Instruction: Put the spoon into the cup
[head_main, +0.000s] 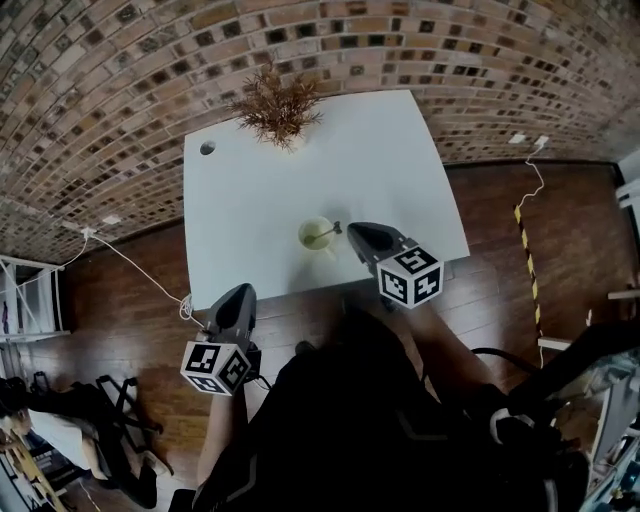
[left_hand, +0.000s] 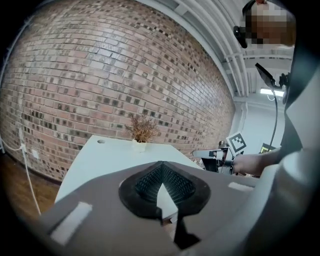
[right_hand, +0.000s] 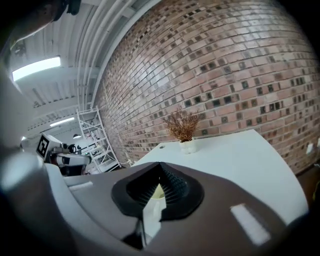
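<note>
A pale yellow cup (head_main: 314, 236) stands near the front edge of the white table (head_main: 400, 170). The spoon (head_main: 329, 232) rests inside it, its handle leaning over the rim to the right. My right gripper (head_main: 352, 231) is shut and empty, its tip just right of the handle's end; I cannot tell whether they touch. In the right gripper view the closed jaws (right_hand: 160, 168) hide most of the cup (right_hand: 156, 191). My left gripper (head_main: 240, 292) is shut with nothing in it, at the table's front left edge over the floor, well left of the cup.
A dried plant in a white pot (head_main: 278, 108) stands at the table's far edge, beside a cable hole (head_main: 207, 148). A brick wall lies behind. A white cable (head_main: 140, 268) runs across the wooden floor on the left. A metal rack (right_hand: 92, 137) is at the left.
</note>
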